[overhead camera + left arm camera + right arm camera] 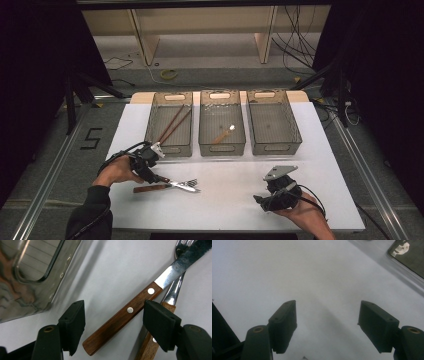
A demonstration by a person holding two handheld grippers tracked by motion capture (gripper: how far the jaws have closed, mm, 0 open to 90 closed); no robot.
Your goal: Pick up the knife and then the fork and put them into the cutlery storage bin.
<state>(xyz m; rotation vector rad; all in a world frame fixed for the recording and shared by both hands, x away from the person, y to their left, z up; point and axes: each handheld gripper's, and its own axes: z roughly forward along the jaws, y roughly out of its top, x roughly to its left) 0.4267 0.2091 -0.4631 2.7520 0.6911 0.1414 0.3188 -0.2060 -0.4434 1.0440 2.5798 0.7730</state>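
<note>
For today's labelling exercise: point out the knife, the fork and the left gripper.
knife (120, 316), left gripper view, wooden handle.
fork (175, 290), left gripper view, metal neck.
left gripper (113, 322), left gripper view, midway between its fingertips.

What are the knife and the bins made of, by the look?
Knife: handle looks like dark brown wood with visible grain and two pale metal rivets; blade is shiny, mirror-like, serrated, probably steel.
Left bin: looks like translucent smoky plastic, glossy with wavy reflections and a moulded handle cutout; tinted acrylic or similar can't be told apart.
</note>
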